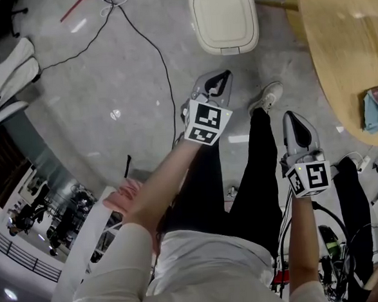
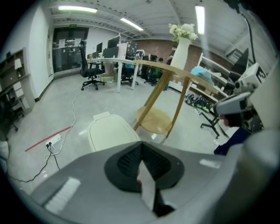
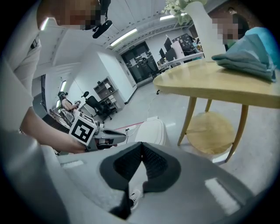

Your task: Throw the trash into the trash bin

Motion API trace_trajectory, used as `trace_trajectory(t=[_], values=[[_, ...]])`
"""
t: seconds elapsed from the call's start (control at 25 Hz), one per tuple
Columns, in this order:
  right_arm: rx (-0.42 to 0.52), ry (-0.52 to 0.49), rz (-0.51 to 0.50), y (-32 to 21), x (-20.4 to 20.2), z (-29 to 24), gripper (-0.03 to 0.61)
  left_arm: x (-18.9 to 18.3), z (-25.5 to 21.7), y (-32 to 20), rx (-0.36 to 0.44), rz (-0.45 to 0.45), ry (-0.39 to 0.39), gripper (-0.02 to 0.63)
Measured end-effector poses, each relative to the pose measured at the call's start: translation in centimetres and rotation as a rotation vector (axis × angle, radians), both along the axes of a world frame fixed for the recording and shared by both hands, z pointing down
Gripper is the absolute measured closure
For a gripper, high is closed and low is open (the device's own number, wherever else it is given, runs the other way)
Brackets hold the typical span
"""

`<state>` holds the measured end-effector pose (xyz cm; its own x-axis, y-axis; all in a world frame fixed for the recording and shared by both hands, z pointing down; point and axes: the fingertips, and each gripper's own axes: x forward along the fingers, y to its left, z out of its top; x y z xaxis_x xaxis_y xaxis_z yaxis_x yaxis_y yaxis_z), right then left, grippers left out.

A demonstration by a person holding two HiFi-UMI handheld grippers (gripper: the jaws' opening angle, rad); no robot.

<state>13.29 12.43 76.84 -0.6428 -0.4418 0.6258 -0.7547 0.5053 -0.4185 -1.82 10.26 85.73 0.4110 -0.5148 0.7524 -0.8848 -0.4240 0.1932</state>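
Note:
The cream trash bin (image 1: 223,19) stands on the grey floor with its lid down, ahead of both grippers; it also shows as the bin (image 2: 111,133) and the bin (image 3: 151,131). A crumpled blue-green piece (image 1: 376,108) lies on the round wooden table (image 1: 336,40), seen too as the piece (image 3: 247,52). My left gripper (image 1: 224,75) hangs over the floor short of the bin; in its own view the left gripper (image 2: 141,146) has its jaws meeting at the tips, with nothing seen between them. My right gripper (image 1: 288,115) is beside the table edge, and the right gripper (image 3: 142,146) is shut and holds nothing.
A black cable (image 1: 160,59) runs across the floor left of the bin, to a power strip (image 2: 54,141). The table's slanted legs and low round shelf (image 2: 153,120) stand right of the bin. A white vase (image 2: 181,48) is on the table. The person's shoe (image 1: 269,97) is below the grippers.

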Motion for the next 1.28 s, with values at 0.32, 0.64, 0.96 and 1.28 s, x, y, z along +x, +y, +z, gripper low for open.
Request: trace_trajectory(t=[0.32, 0.64, 0.96, 1.28], values=[[-0.019, 0.004, 0.010, -0.2, -0.3, 3.4, 0.578, -0.7, 3.8, -0.5, -0.034, -0.019, -0.006, 0.609], [-0.022, -0.001, 0.013, -1.5, -1.0, 6.0, 0.578, -0.5, 7.6, -1.0, -0.070, -0.033, -0.012, 0.609], [-0.029, -0.013, 0.000, -2.0, -2.1, 7.7, 0.578, -0.6, 12.4, -0.8, -0.141, -0.064, -0.044, 0.609], [-0.054, -0.009, -0.008, -1.3, -2.0, 9.1, 0.578, -0.5, 15.7, -1.1, -0.166, -0.012, -0.127, 0.609]])
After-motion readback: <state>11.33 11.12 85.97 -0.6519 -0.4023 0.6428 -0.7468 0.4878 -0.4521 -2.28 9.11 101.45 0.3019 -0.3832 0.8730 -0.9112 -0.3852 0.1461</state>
